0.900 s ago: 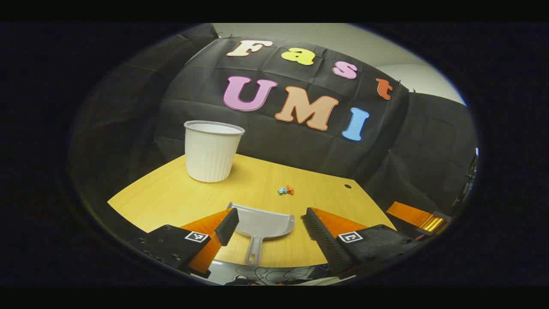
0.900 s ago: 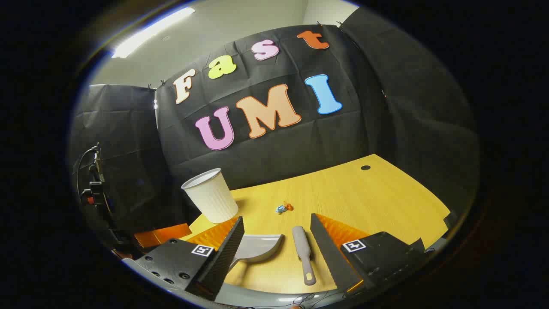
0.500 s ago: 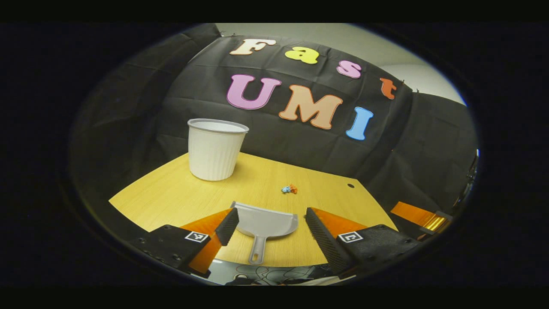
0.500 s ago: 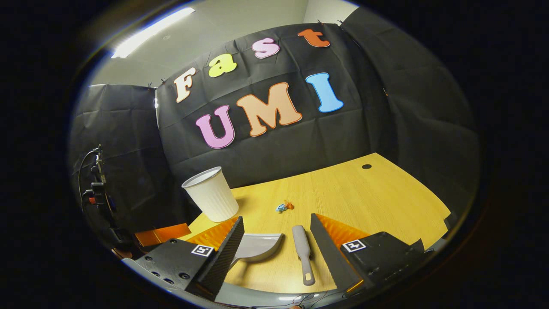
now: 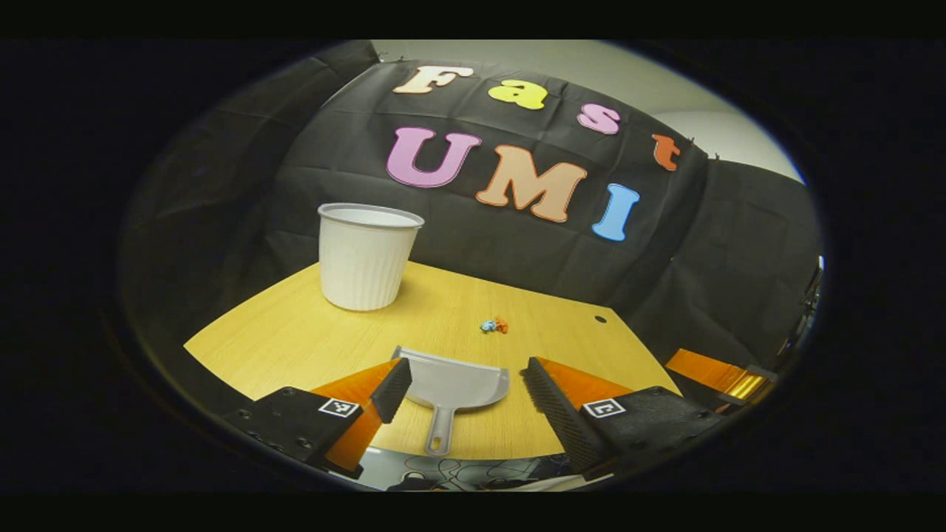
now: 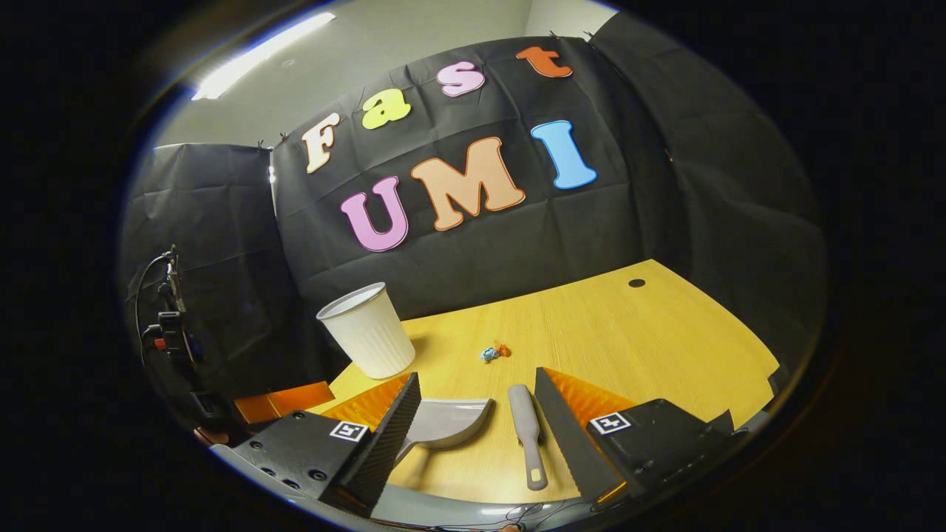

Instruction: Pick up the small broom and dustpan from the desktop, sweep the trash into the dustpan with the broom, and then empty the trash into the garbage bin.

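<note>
A grey dustpan [image 5: 454, 384] lies flat on the wooden desk [image 5: 310, 332], handle toward me, between the fingers of my open left gripper [image 5: 462, 391], which hovers short of it. In the right gripper view the dustpan [image 6: 443, 423] lies left of a small grey broom [image 6: 526, 432]. My right gripper [image 6: 477, 421] is open, with the broom near its right finger and nothing held. The trash [image 5: 493, 325], small blue and orange scraps, sits mid-desk beyond the dustpan; the same trash [image 6: 494, 351] lies ahead of the broom. A white ribbed garbage bin [image 5: 366, 255] stands at the far left of the desk.
The bin [image 6: 367, 330] is upright near the desk's back left edge. A round cable hole [image 6: 636, 283] marks the far right of the desk. Part of the other gripper [image 5: 720, 373] appears low right in the left gripper view. Cables and a stand [image 6: 166, 325] hang left.
Both views shifted only slightly. The right gripper edged a little forward and upward, so broom and trash sit marginally higher. Nothing was taken hold of.
</note>
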Available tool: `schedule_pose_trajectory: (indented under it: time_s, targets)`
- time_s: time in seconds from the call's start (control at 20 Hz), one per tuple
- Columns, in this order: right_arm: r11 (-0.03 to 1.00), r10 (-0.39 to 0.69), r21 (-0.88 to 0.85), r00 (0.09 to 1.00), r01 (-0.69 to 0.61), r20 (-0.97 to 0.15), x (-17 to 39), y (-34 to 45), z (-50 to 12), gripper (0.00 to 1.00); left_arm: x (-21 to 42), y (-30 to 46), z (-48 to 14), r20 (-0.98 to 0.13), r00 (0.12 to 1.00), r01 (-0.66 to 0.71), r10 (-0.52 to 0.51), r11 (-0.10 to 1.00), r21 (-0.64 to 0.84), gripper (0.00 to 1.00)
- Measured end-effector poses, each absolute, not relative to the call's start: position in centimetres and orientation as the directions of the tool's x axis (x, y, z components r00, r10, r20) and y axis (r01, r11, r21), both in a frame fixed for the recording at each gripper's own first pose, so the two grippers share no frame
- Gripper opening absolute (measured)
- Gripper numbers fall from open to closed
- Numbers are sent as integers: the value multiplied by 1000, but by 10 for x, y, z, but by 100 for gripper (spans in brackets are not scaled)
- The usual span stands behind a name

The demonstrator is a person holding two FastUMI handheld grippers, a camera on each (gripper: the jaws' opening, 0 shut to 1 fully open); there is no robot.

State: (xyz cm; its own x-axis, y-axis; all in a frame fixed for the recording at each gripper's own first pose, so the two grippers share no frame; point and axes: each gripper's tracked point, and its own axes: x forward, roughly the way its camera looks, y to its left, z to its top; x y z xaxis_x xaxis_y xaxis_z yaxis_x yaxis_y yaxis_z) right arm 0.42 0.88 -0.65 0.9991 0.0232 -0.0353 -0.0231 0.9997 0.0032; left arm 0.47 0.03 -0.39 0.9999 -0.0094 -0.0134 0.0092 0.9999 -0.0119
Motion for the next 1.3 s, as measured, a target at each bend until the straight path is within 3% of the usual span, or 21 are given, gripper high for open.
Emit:
schedule_pose_trajectory:
  time_s: [1.3]
  targets:
    - [1000, 30, -7, 998, -30, -63, 6, 14, -17, 92, 6, -7, -15, -59, 998, 30, -29, 1000, 9, 94]
